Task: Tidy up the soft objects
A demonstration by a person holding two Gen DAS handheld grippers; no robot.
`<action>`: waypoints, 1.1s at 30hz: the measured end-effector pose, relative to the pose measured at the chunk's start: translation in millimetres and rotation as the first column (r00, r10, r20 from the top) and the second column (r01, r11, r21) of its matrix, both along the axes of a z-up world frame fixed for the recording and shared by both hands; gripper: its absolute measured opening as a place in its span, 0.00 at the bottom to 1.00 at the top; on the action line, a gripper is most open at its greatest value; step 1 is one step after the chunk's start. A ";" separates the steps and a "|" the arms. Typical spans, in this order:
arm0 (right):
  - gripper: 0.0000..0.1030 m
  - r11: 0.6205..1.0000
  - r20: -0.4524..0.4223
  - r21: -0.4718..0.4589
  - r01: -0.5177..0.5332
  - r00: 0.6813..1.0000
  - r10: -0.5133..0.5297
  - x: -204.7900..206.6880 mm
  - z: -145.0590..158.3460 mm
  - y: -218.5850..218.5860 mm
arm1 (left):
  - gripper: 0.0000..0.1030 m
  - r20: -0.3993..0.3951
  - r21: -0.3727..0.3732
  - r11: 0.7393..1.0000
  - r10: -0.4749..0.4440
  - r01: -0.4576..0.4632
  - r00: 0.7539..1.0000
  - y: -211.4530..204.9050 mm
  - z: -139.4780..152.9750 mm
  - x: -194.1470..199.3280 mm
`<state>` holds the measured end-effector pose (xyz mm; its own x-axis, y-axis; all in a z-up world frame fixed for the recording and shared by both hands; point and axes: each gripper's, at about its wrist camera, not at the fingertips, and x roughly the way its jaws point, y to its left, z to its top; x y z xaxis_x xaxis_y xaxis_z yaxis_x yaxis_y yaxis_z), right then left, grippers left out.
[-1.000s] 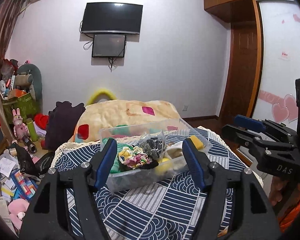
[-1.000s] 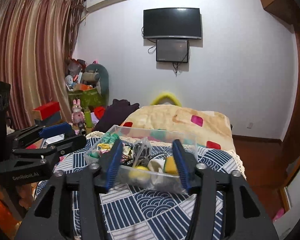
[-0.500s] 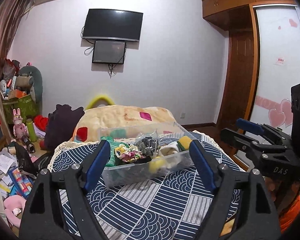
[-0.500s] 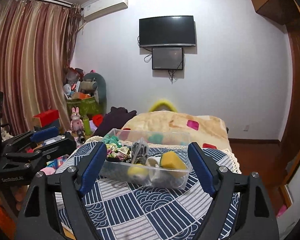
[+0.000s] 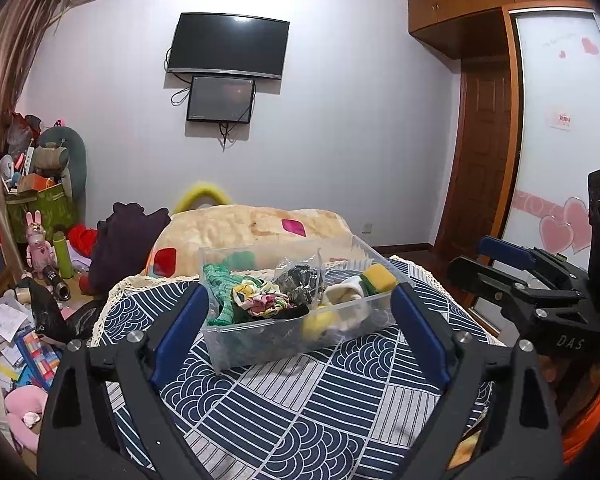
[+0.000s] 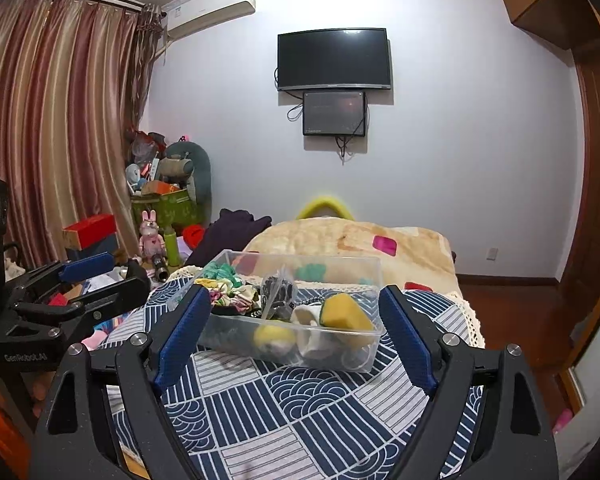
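Observation:
A clear plastic bin (image 5: 260, 340) stands on the table with the blue-and-white patterned cloth (image 5: 300, 408). It holds green knitwear (image 5: 218, 284), floral scrunchies (image 5: 260, 300), a clear bag of dark items (image 5: 300, 280), a white sock (image 5: 346, 292), a yellow-green sponge (image 5: 378, 276) and a yellow ball (image 5: 316, 322). My left gripper (image 5: 300, 330) is open and empty, in front of the bin. My right gripper (image 6: 294, 330) is open and empty, also short of the bin (image 6: 340, 354). The sponge (image 6: 344, 312) and the ball (image 6: 274, 336) lie at its near side.
A bed with a beige blanket (image 5: 252, 228) lies behind the table. Toys, boxes and papers (image 5: 16, 320) clutter the floor at the left. A wooden door and wardrobe (image 5: 480, 160) stand at the right. The right gripper shows in the left wrist view (image 5: 532, 292).
Both grippers have opened wide and pulled back from the bin, which now looks smaller and lower between the fingers. The bin's contents have not moved.

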<state>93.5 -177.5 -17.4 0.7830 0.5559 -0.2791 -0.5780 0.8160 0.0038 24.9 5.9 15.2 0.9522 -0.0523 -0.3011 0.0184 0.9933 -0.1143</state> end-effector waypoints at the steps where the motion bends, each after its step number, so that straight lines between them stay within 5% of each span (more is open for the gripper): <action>1: 0.82 1.000 0.000 0.000 0.000 1.000 0.000 0.0 0.1 0.1 | 0.92 -0.001 0.002 1.000 0.000 0.000 1.000 0.2 0.0 0.0; 33: 0.82 1.000 -0.007 0.015 0.011 1.000 -0.011 -1.6 3.9 -3.7 | 0.99 0.009 -0.004 1.000 0.010 -0.010 1.000 2.3 1.8 -3.4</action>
